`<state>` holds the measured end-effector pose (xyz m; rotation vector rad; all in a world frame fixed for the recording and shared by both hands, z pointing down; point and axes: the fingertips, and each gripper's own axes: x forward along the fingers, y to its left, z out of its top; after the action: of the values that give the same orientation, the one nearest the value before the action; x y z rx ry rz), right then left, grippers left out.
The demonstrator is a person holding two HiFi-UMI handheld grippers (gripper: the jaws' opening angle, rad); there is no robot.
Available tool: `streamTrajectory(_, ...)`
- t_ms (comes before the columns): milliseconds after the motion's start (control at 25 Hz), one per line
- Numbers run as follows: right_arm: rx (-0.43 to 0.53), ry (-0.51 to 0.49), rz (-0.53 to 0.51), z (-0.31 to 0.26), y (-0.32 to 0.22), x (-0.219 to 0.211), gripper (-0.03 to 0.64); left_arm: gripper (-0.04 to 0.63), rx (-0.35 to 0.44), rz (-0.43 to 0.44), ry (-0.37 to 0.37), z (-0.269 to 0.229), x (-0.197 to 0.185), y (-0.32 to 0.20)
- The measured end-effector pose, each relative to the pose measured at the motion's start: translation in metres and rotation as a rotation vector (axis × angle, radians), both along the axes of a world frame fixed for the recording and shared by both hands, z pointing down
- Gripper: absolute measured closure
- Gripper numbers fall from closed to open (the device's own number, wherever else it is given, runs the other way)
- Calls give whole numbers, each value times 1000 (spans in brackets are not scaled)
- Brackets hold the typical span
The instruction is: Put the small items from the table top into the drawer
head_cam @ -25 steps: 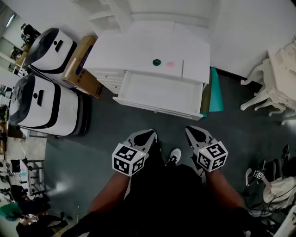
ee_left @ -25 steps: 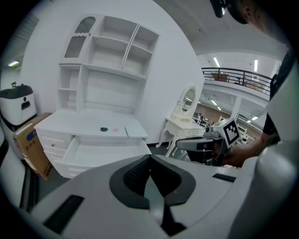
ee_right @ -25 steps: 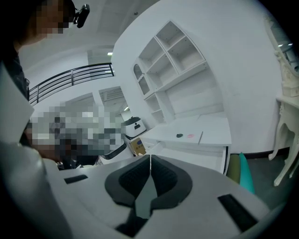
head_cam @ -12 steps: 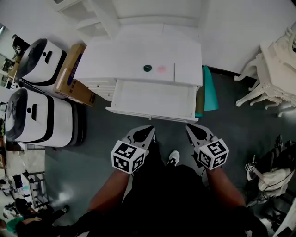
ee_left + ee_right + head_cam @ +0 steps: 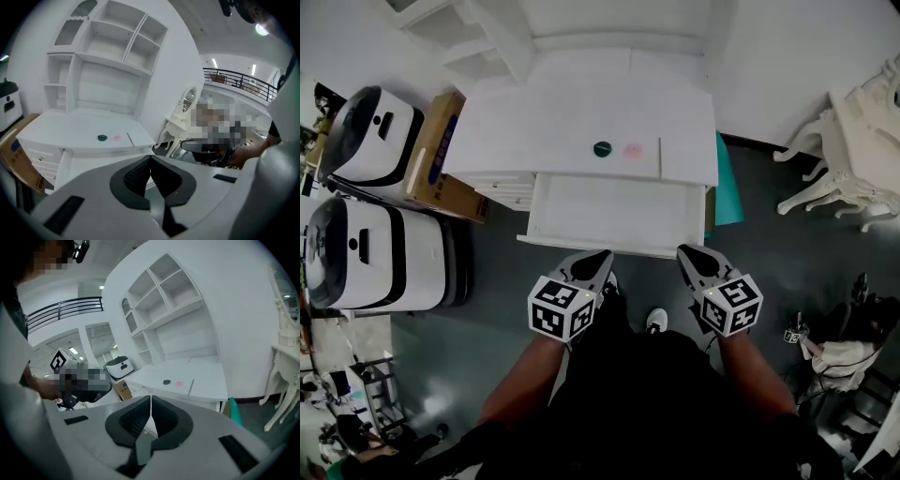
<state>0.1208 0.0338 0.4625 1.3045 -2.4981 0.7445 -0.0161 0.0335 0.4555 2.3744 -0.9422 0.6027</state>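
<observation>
On the white desk top point(image 5: 544, 122) lie a small dark green round item point(image 5: 602, 148) and a small pink round item point(image 5: 632, 149), side by side. Below them the white drawer point(image 5: 614, 214) stands pulled out, and nothing shows in it. My left gripper point(image 5: 598, 257) and right gripper point(image 5: 686, 254) hang shut and empty just in front of the drawer's front edge. The green item point(image 5: 102, 137) and pink item point(image 5: 116, 138) show in the left gripper view. In the right gripper view the green item point(image 5: 167, 382) and the pink item point(image 5: 179, 383) sit beyond the shut right gripper point(image 5: 150, 397).
Two white-and-black machines point(image 5: 366, 216) and a cardboard box point(image 5: 441, 155) stand left of the desk. A teal board point(image 5: 727, 187) leans at its right side. An ornate white table point(image 5: 853, 141) is at the far right. Cables point(image 5: 825, 347) lie on the dark floor.
The view has moved closer to the desk; both shut grippers now sit right at the open drawer's front edge. The items on the desk top have not moved.
</observation>
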Motion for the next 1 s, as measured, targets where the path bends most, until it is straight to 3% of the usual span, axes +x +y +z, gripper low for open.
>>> streamTrajectory(480, -18, 108, 71, 5, -79, -29, 591, 592, 24, 67, 31, 3, -34, -90)
streamTrajectory(1000, -39, 230, 240, 46, -150, -27, 591, 592, 22, 217, 59, 14, -56, -141)
